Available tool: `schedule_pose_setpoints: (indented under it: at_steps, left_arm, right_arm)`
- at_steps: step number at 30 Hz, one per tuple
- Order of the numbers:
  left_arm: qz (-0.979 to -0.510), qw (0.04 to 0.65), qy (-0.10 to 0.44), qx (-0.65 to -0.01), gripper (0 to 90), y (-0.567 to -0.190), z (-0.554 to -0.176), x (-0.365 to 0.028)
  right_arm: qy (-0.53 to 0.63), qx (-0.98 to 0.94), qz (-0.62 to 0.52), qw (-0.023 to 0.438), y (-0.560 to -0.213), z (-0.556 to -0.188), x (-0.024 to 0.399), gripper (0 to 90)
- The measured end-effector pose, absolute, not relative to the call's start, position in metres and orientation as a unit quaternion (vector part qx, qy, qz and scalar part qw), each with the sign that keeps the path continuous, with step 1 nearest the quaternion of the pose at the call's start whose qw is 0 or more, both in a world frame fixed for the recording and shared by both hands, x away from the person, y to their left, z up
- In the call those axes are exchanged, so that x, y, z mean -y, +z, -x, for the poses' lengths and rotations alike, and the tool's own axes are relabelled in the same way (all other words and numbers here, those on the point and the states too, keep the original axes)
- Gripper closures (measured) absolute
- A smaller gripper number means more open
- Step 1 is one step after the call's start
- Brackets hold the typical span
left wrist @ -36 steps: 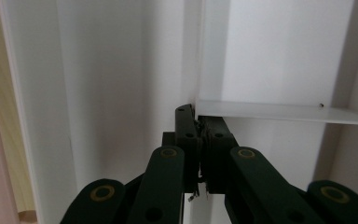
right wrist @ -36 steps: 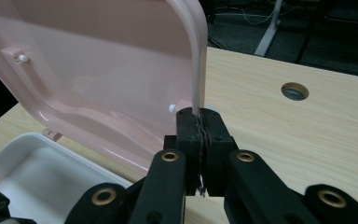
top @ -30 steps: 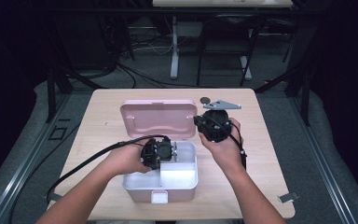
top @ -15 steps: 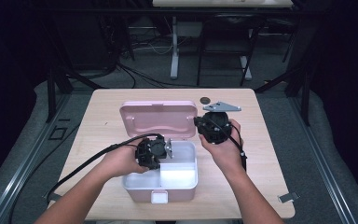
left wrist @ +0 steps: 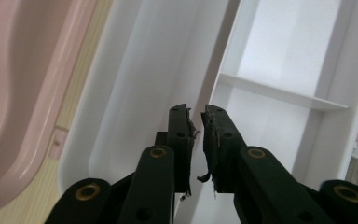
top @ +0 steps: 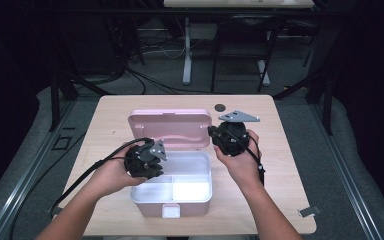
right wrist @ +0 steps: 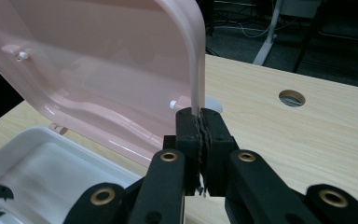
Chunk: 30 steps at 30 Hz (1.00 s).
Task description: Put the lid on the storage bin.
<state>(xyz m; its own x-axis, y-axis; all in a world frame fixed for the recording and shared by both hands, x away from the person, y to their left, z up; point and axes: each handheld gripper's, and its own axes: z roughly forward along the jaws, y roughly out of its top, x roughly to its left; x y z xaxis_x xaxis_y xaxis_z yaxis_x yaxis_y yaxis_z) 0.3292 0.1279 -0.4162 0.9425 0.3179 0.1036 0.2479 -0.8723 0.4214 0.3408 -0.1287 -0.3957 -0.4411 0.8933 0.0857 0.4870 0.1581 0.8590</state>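
A white lunch box [top: 182, 192] with a divider sits near the front edge of the wooden table [top: 290, 170], its pink lid [top: 172, 125] tipped up behind it. The right gripper [right wrist: 200, 116] pinches the lid's edge between closed jaws. The left gripper [left wrist: 196, 116] hangs over the box's left rear compartment; its jaws have just been opening, a narrow gap with nothing between them.

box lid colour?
Pale pink plastic hinged lid; clearest in the right gripper view.
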Motion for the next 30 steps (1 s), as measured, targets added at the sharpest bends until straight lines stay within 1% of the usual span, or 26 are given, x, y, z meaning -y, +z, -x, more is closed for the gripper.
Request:
schedule_pose_setpoints:
  at_steps: [6, 12, 16, 23, 30]
  left_arm:
    - [-0.947, 0.247, 0.089, -0.184, 77.7, -0.414, -0.327, -0.148]
    - [-0.92, 0.306, 0.107, -0.219, 77.3, -0.412, -0.321, -0.171]
    - [-0.908, 0.325, 0.122, -0.234, 75.3, -0.412, -0.321, -0.182]
    - [-0.887, 0.35, 0.135, -0.268, 75.4, -0.416, -0.323, -0.197]
    - [-0.861, 0.377, 0.163, -0.299, 74.7, -0.407, -0.325, -0.212]
  right_arm:
    - [0.442, -0.725, -0.476, 0.231, -0.396, -0.34, 0.129, 87.1]
    - [0.444, -0.725, -0.473, 0.232, -0.397, -0.338, 0.129, 87.0]
    - [0.445, -0.724, -0.473, 0.232, -0.397, -0.337, 0.129, 86.9]
    - [0.447, -0.724, -0.471, 0.233, -0.397, -0.336, 0.129, 86.9]
    - [0.446, -0.725, -0.47, 0.232, -0.397, -0.335, 0.129, 86.7]
